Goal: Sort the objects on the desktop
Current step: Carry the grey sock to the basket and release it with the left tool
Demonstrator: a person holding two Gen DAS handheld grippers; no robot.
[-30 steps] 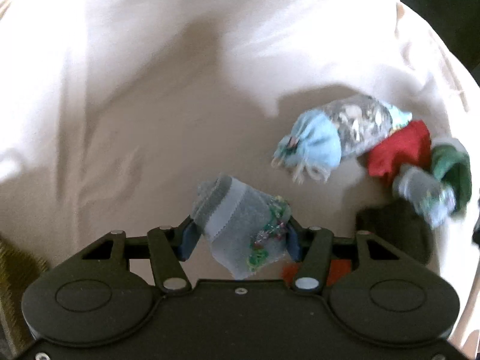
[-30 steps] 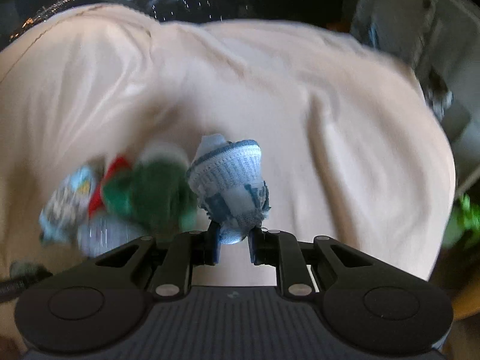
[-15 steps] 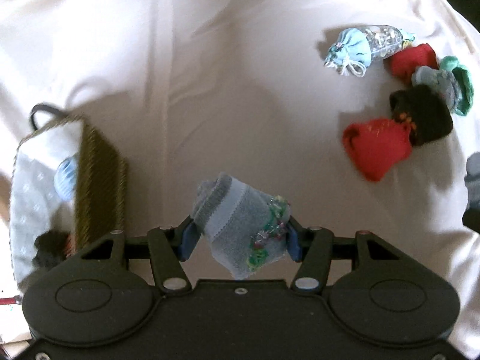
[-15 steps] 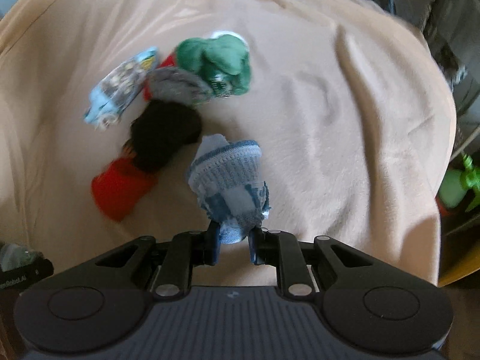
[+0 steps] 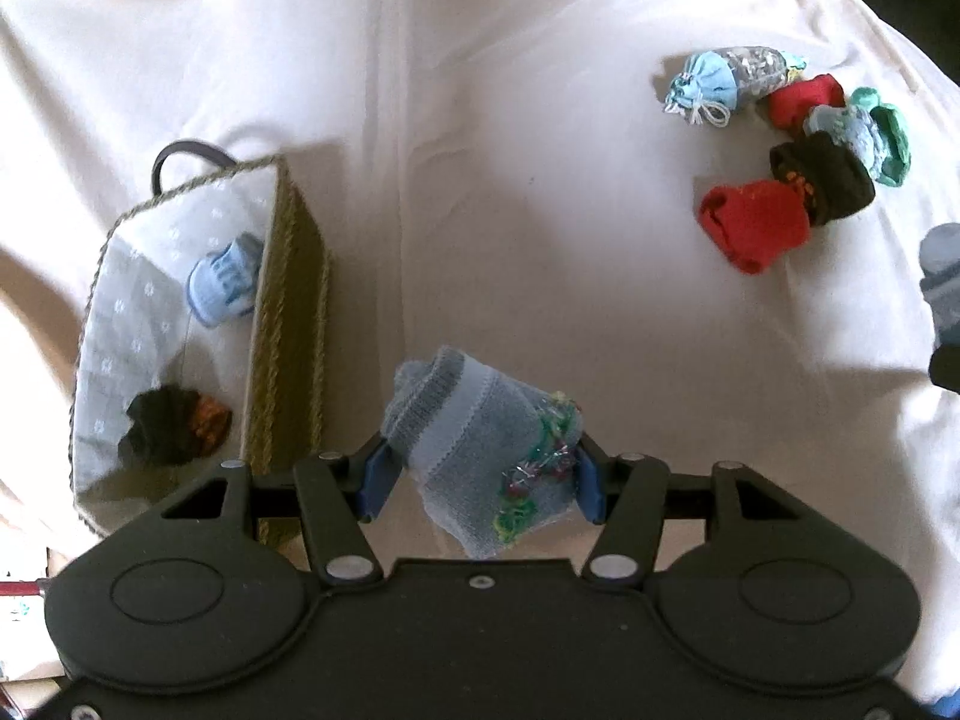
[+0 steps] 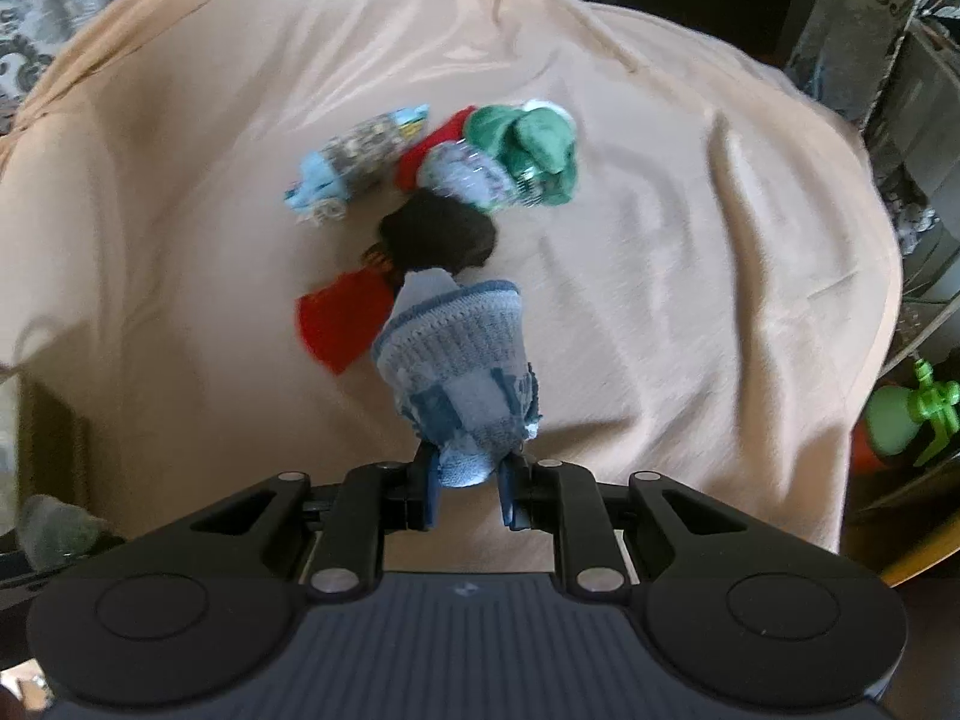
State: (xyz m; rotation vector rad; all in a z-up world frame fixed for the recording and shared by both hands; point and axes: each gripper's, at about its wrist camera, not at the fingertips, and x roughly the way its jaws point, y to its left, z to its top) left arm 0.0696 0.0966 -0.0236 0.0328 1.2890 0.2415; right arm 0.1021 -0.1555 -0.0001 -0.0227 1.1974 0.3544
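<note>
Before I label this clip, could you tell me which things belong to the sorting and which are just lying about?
Part of the job: grey sock bundle in left gripper; blue sock bundle in right gripper; basket; sock pile.

Lying about: green toy; cream cloth.

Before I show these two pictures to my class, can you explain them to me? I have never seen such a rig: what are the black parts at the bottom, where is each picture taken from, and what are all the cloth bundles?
No robot here: a person carries a two-finger gripper in each hand, and a camera on each looks forward along its fingers. The black parts at the bottom are the grippers' own bodies.

The left wrist view shows the left gripper shut on a grey-blue sock bundle. The right wrist view shows the right gripper shut on a blue knitted sock bundle.

Below lies a cream cloth. On it sits a pile of rolled socks: red, black, green, grey and pale blue. At the left stands a woven basket, with a pale blue bundle and a dark bundle already inside.

Probably the socks are being sorted into the basket.
</note>
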